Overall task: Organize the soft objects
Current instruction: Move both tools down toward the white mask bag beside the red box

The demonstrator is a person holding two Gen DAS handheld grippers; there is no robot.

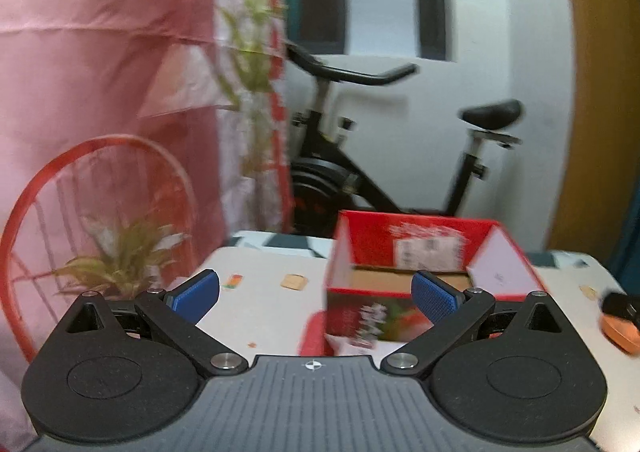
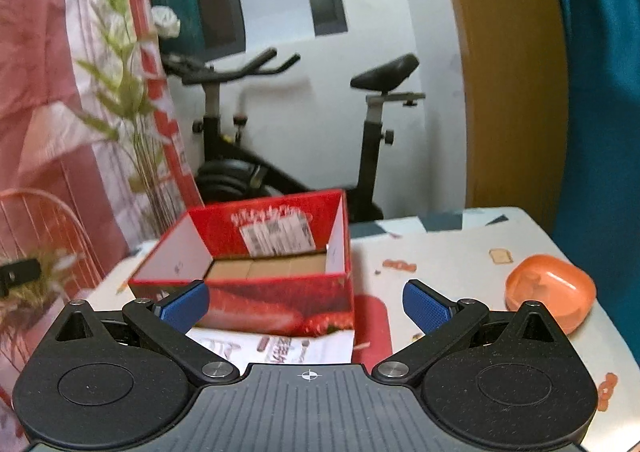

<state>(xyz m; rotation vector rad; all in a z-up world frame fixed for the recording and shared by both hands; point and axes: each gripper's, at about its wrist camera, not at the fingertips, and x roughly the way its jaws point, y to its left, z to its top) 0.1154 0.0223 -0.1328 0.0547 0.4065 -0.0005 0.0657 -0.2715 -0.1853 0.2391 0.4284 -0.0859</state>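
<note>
Red box (image 2: 256, 276) open on table (image 2: 448, 252), both grippers (image 1: 316, 294) (image 2: 306, 302) spread, empty

A pale table (image 2: 460, 252) with small printed motifs carries everything here. Toward the middle stands an open red box (image 2: 280, 292), flaps up, brown cardboard showing inside. Under its near side lies a white printed sheet (image 2: 272, 346), and a red flat piece (image 2: 374, 326) pokes out at the box's near right corner. Well apart, near the right edge, rests an orange soft object (image 2: 550, 292).
</note>
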